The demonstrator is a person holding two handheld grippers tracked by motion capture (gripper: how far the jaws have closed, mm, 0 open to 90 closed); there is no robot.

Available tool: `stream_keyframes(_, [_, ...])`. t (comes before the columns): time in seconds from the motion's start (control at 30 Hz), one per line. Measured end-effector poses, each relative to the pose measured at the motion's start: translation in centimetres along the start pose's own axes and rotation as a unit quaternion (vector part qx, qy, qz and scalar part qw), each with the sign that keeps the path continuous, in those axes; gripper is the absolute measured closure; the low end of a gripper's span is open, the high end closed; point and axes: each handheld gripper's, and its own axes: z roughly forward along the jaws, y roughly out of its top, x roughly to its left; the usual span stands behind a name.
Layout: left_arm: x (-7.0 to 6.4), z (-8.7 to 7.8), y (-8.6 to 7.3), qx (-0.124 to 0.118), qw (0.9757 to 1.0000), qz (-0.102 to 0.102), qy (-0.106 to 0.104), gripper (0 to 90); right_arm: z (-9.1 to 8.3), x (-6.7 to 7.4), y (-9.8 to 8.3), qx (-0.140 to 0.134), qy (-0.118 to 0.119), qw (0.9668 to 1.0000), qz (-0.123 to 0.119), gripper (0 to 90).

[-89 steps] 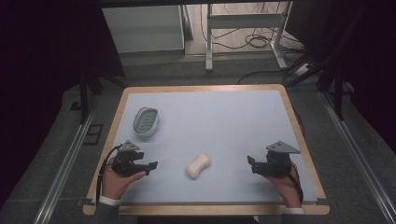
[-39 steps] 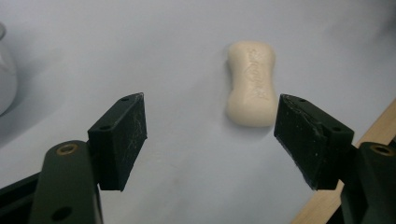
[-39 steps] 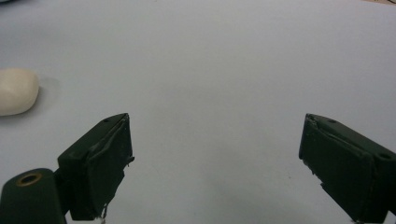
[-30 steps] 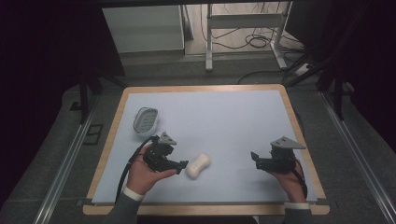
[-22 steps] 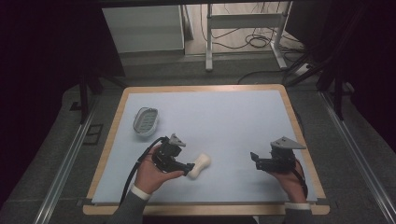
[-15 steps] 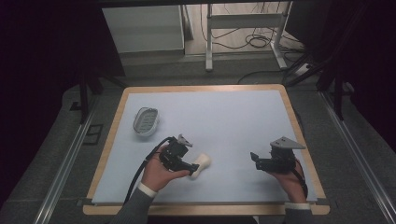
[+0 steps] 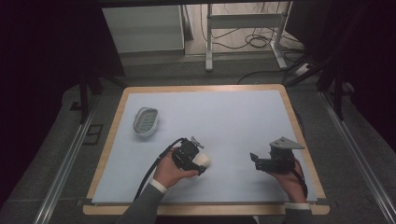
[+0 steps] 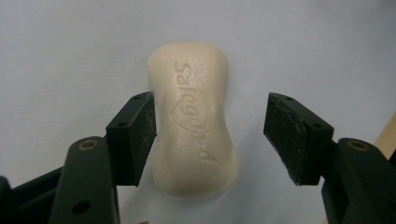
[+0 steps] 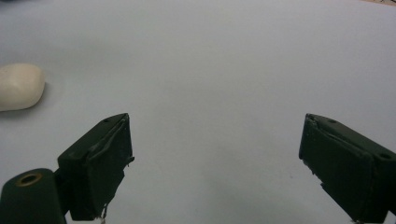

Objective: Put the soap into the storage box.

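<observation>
A cream bar of soap (image 8: 194, 116) stamped "Safeguard" lies flat on the pale blue mat (image 7: 224, 116). My left gripper (image 8: 208, 135) is open and straddles the bar; its left pad touches or nearly touches the soap's side, while the right pad stands clear of it. In the high view the left gripper (image 7: 197, 162) covers most of the soap (image 7: 204, 160). My right gripper (image 7: 255, 160) rests low at the right of the mat, open, with nothing between its jaws. In the right gripper view one end of the soap (image 9: 19, 86) sits at far left.
A white soap dish (image 7: 145, 121) with a greenish ridged insert sits at the mat's left. The wooden table border (image 7: 299, 126) frames the mat. Beyond the far edge are a white cabinet (image 7: 142, 28) and a metal stand with cables (image 7: 243, 23).
My left gripper has travelled right from the mat's left side to the soap and now has its jaws around it. The right gripper has stayed almost still.
</observation>
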Motion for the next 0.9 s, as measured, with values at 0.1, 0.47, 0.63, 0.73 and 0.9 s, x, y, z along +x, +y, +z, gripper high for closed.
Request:
stream_keyframes(0.1, [0.2, 0.5, 0.1, 0.006, 1.0000, -0.005, 0.001, 35.5, 0.0, 0.0, 0.0, 0.001, -0.001, 1.0000, 0.000, 9.6])
stream_keyframes(0.47, [0.7, 1.9, 0.1, 0.029, 0.9995, -0.008, 0.004, 39.9, 0.2, 0.1, -0.1, 0.005, -0.001, 1.0000, 0.000, 9.6])
stream_keyframes(0.63, [0.8, 2.4, 0.0, 0.034, 0.9993, -0.011, 0.004, 45.3, 0.3, 0.1, -0.1, 0.007, -0.003, 1.0000, -0.002, 9.6])
stream_keyframes(0.73, [0.8, 2.5, 0.0, 0.035, 0.9993, -0.011, 0.006, 47.2, 0.4, 0.2, -0.1, 0.007, -0.005, 1.0000, -0.002, 9.6])
stream_keyframes(0.9, [1.0, 2.4, 0.0, 0.036, 0.9993, -0.011, 0.001, 48.9, 0.5, 0.2, -0.2, 0.010, -0.006, 0.9999, -0.001, 9.6])
